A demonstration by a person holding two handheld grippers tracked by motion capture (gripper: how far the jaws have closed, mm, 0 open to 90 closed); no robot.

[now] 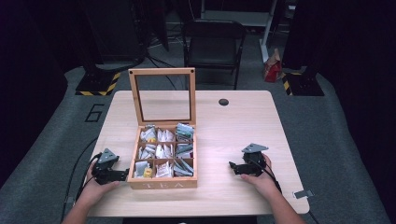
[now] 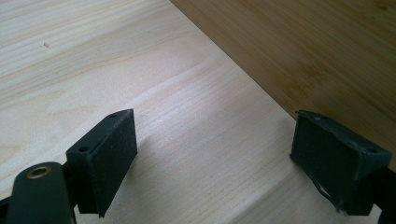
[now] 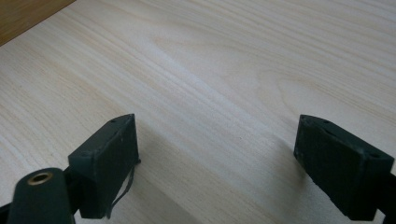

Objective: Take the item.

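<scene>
Grey carpet runs under a pale wooden table [image 1: 233,121], with a dark chair [image 1: 212,44] pushed back behind it and black stands with yellow-striped bases on either side. On the table, left of centre, sits a wooden tea box [image 1: 162,182] marked TEA, its glass-paned lid [image 1: 162,95] standing upright and its nine compartments stuffed with tea packets [image 1: 163,150]. A person's hands rest near the front edge. The left gripper [image 1: 122,175] lies just beside the box's left wall, its jaws spread wide over bare tabletop. The right gripper [image 1: 232,166] sits well apart from the box on its right, pointing toward it, jaws likewise wide apart. A small metal clip [image 1: 301,193] lies near the table's right front corner.
</scene>
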